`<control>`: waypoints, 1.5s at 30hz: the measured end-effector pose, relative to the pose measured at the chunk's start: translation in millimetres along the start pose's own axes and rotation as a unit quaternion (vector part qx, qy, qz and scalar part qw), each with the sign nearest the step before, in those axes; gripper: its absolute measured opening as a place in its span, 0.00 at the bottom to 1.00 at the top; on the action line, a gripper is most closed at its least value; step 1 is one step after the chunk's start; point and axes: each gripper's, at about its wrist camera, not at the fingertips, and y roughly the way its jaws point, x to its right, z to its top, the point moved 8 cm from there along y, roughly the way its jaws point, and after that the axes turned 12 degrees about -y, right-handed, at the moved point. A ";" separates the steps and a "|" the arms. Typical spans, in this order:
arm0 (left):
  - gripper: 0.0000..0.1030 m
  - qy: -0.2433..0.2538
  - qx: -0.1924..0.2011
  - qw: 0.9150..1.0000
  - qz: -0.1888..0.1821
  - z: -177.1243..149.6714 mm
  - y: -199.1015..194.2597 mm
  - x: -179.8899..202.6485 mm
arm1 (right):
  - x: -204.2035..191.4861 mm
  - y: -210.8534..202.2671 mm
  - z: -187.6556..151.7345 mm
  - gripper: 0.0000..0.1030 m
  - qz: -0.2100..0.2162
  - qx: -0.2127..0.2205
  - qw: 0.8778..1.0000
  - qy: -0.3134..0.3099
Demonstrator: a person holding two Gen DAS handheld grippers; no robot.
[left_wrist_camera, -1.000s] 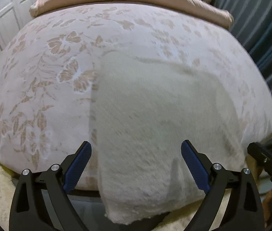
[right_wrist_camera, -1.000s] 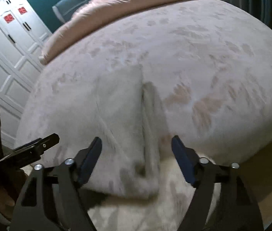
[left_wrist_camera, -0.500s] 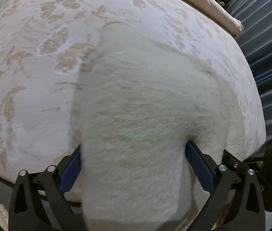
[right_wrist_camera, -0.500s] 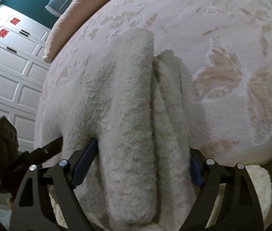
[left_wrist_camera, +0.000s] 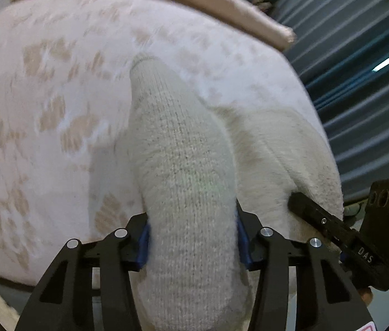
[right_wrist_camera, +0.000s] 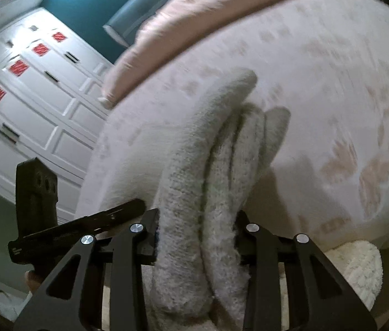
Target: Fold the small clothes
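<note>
A: A second ago both of your grippers stood wide open at the near edge of the cream-white knitted fleecy garment (left_wrist_camera: 189,182), which lay flat on the pale pink bedspread with tan flower prints (left_wrist_camera: 56,104). Now your left gripper (left_wrist_camera: 193,244) has closed on it; the blue pads press a thick bunch of knit from both sides.

B: And my right?

A: The same. Your right gripper (right_wrist_camera: 197,234) has pinched in on several bunched layers of that garment (right_wrist_camera: 216,165), with folds standing in ridges between the fingers. In the left view, the black finger of your right tool sits just beside the cloth's right-hand part.

B: Where's the garment, then?

A: Its near edge is gathered in both grips and raised off the bedspread (right_wrist_camera: 318,88); the far end tapers away up the bed, toward the long dusty-pink rolled bolster (left_wrist_camera: 167,2). Whether that far end touches the bed I cannot tell through the blur.

B: What does that mean for the fold?

A: I judge you've gone from reaching to holding, so the edge is ready to be carried over toward the far side. You've caught fat bunches, not one clean edge, so the layers may land uneven. The white panelled wardrobe with red stickers (right_wrist_camera: 29,88) plays no part.
</note>
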 end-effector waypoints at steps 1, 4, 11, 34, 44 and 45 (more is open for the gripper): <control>0.44 0.008 0.012 1.000 -0.006 5.2 -11.2 5.1 | -10.3 -5.4 7.3 0.31 0.001 0.010 1.000 -0.008; 0.44 0.030 0.052 0.998 -0.037 27.8 -54.0 18.3 | -43.7 -24.2 35.7 0.31 0.008 0.052 0.998 -0.031; 0.44 0.090 0.168 0.980 -0.052 100.7 -172.9 22.9 | -130.5 -36.3 115.2 0.32 0.067 0.134 0.985 -0.086; 0.54 -0.072 0.137 0.979 0.133 109.4 -85.5 -231.6 | -80.2 185.4 51.8 0.45 -0.012 -0.029 0.999 -0.022; 0.58 -0.054 0.103 0.972 0.204 76.7 -41.7 -258.4 | -85.0 219.4 30.6 0.48 -0.021 -0.068 0.997 -0.017; 0.58 -0.059 0.109 0.971 0.205 79.9 -43.9 -260.9 | -85.6 219.9 32.6 0.46 -0.018 -0.069 0.997 -0.015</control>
